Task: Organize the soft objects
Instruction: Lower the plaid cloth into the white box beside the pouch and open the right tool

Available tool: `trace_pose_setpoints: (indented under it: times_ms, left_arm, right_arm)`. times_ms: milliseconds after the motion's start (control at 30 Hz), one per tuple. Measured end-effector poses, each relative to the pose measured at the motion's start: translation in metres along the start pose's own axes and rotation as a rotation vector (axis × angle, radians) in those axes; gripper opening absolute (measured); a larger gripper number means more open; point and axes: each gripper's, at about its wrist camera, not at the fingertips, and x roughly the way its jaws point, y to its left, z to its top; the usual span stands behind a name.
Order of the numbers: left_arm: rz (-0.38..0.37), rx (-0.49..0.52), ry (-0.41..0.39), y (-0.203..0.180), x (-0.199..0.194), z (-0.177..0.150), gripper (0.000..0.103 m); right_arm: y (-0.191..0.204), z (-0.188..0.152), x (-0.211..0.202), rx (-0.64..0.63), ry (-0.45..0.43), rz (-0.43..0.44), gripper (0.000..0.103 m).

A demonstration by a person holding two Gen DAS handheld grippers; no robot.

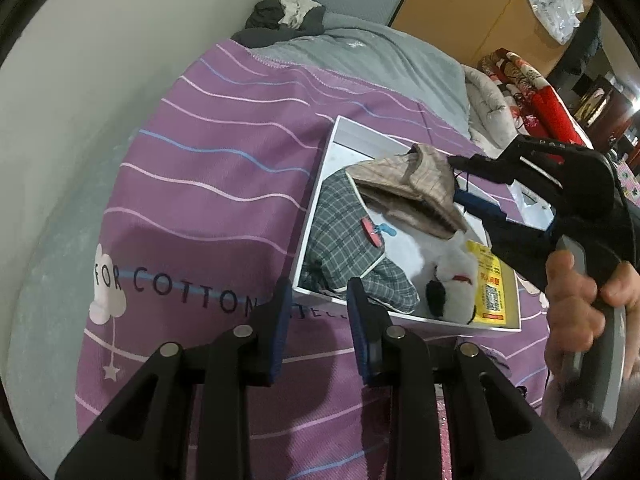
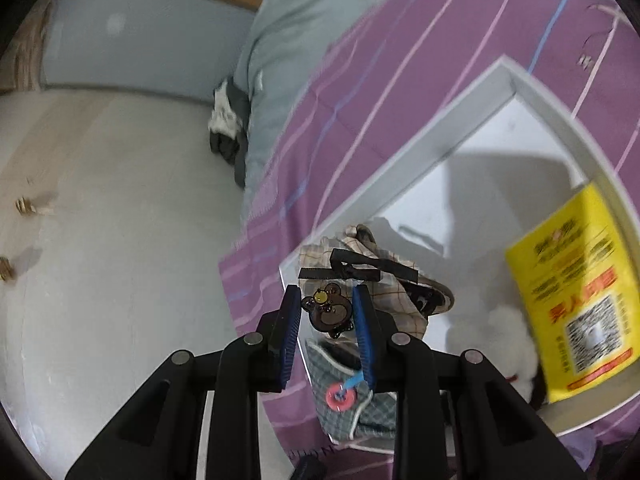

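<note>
A white box [image 1: 312, 216] lies on the purple bedspread. In it are a grey-green plaid cloth [image 1: 340, 244], a beige plaid cloth item [image 1: 412, 188], a white plush toy [image 1: 452, 280] and a yellow packet [image 1: 490, 284]. My left gripper [image 1: 320, 312] is open and empty at the box's near edge. My right gripper [image 1: 460, 180] is held over the box, open, just above the beige item. In the right wrist view the right gripper [image 2: 326, 332] has open jaws either side of a brown bear charm [image 2: 328, 312] on the beige item [image 2: 380, 280]; the box rim [image 2: 400, 176], the packet [image 2: 576, 308] and the plaid cloth [image 2: 348, 412] also show.
The purple striped bedspread [image 1: 208, 184] covers the bed. A grey blanket [image 1: 360, 64] and dark clothes [image 1: 284, 12] lie at the head. Red patterned bedding [image 1: 532, 96] is at the right. A pale wall [image 1: 60, 120] runs along the left.
</note>
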Motion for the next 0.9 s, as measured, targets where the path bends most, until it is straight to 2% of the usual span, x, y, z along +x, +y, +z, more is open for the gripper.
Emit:
trace_pose_setpoints:
  times_ms: [200,300,533,700,900]
  left_arm:
    - [-0.002,0.005,-0.003,-0.002,-0.001,-0.001,0.03]
    - [-0.007,0.01,0.0,-0.003,-0.002,-0.001,0.03]
    - [-0.012,0.0,-0.007,-0.002,-0.005,-0.001,0.03]
    - [-0.016,-0.01,-0.01,0.002,-0.007,0.0,0.03]
    - [-0.014,-0.004,-0.008,0.001,-0.008,0.0,0.03]
  right_arm:
    - [0.005,-0.018,0.012,-0.041,0.094,-0.046,0.025]
    - [0.007,-0.029,0.013,-0.08,0.126,-0.095,0.025]
    - [-0.005,-0.042,0.002,-0.096,0.135,-0.145,0.025]
    - [-0.008,-0.044,-0.013,-0.076,0.131,-0.106,0.025]
    - [-0.018,-0.044,0.003,-0.084,0.154,-0.207,0.026]
